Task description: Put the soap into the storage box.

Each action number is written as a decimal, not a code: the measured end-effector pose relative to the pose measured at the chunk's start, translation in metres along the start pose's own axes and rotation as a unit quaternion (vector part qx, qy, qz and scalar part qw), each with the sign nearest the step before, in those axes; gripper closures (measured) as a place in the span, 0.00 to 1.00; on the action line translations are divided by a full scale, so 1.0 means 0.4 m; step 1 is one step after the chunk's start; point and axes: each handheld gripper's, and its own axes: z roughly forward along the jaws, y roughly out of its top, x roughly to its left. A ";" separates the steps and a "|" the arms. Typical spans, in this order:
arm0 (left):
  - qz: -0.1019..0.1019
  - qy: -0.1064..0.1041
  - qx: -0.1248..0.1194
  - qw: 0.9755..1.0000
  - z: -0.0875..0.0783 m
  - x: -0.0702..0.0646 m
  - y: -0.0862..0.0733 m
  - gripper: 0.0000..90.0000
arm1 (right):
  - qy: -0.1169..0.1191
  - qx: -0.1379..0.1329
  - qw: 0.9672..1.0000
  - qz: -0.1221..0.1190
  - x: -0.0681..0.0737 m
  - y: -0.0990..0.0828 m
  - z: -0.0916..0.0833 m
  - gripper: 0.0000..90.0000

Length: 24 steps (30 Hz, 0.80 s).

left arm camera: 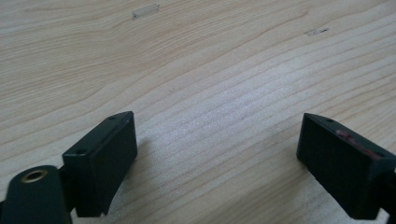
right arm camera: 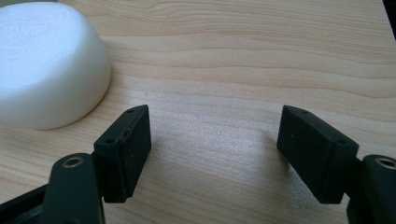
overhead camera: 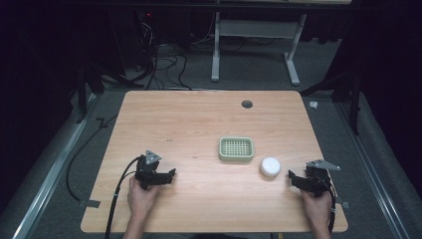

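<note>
A white bar of soap (overhead camera: 269,167) is seen lying on the wooden table (overhead camera: 199,129), right of centre in the lower half of the high view, just beside the lower right corner of a pale green soap dish (overhead camera: 236,149) with a slotted grid; the two are close, but whether they touch cannot be told. In the right gripper view the soap (right arm camera: 44,65) is found at the upper left, cut off by the frame edges, with raised lettering on top that cannot be read.

The right gripper (overhead camera: 293,180) is held near the soap, to its right in the high view, and its jaws are seen standing apart in its own view (right arm camera: 215,154) with nothing but bare wood between them. The left gripper (overhead camera: 169,175) is kept well apart from the soap, at the lower left of the table; its jaws (left arm camera: 217,163) are likewise spread with nothing between them.

The work is judged to be at its very start: the soap is not yet grasped, and the dish is empty. What is left, it is supposed, is for the soap to be reached, gripped and set in the dish.

A small dark round mark (overhead camera: 247,104) is seen near the table's far edge; what it is cannot be made out. The room beyond the table is largely lost in darkness.
</note>
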 end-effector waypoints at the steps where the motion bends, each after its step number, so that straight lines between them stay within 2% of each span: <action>1: -0.001 0.000 0.000 1.000 0.000 0.000 0.000 0.17 | 0.000 0.000 1.000 0.000 0.000 0.000 0.000 0.30; 22: 0.002 -0.003 0.000 1.000 -0.003 -0.002 -0.002 0.17 | 0.004 0.000 1.000 -0.002 -0.001 0.001 0.001 0.31; 24: 0.001 -0.003 0.001 1.000 -0.003 -0.002 -0.002 0.17 | 0.011 0.000 1.000 -0.012 -0.005 0.002 0.001 0.31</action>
